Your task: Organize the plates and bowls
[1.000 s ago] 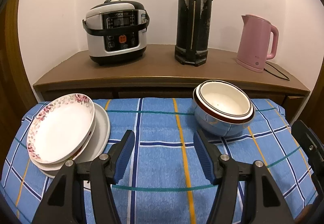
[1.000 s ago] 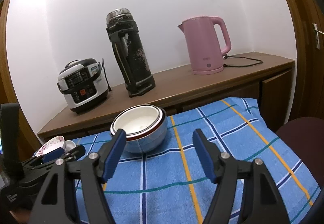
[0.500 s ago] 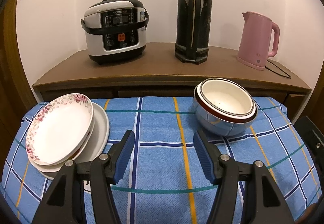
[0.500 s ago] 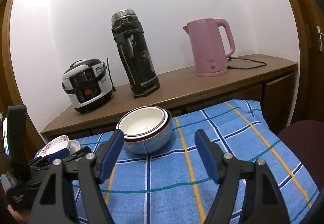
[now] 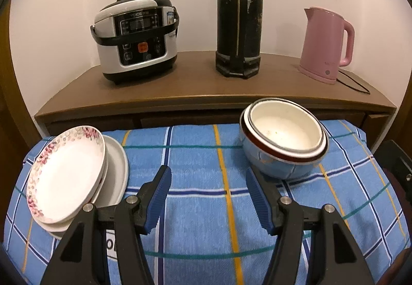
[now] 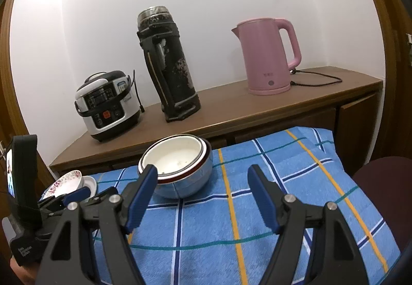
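Observation:
A stack of plates [image 5: 69,174], the top one rimmed with pink flowers, lies at the left of the blue checked cloth [image 5: 200,156]; the same plates [image 6: 67,182] show small at the left of the right wrist view. Nested bowls [image 5: 283,135], white inside a red-rimmed one inside a pale blue one, stand at the right [image 6: 177,166]. My left gripper [image 5: 208,176] hangs open over the cloth between plates and bowls, holding nothing. My right gripper [image 6: 203,176] is open too, its left finger just in front of the bowls.
Behind the cloth runs a wooden sideboard [image 5: 180,89] carrying a rice cooker [image 5: 136,37], a tall black thermos [image 5: 239,14] and a pink kettle [image 5: 327,45] with its cord. A dark red seat [image 6: 383,187] sits at the right. The left gripper's body [image 6: 31,207] fills the right view's left edge.
Both views have closed in a little on the table and shelf. Plates and bowls stay where they were, and both grippers remain open.

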Action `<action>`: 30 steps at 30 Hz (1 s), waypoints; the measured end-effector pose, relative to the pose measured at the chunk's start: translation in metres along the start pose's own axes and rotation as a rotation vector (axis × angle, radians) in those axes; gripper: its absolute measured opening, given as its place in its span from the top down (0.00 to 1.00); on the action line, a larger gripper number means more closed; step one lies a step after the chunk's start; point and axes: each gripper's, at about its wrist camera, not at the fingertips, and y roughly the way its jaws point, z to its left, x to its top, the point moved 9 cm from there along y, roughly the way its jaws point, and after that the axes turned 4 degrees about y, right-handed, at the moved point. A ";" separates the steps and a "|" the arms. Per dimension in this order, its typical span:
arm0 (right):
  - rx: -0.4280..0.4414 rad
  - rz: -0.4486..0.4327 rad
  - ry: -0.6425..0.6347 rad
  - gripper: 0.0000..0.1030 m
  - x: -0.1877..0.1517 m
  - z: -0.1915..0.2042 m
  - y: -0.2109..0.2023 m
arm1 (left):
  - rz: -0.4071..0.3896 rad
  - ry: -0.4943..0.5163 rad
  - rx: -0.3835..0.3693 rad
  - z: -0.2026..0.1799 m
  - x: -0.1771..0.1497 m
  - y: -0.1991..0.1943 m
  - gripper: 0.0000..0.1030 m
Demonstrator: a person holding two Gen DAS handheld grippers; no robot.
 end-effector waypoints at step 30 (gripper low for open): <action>0.022 0.054 0.061 0.28 0.029 -0.010 0.076 | 0.000 -0.028 -0.031 -0.010 0.053 0.051 0.39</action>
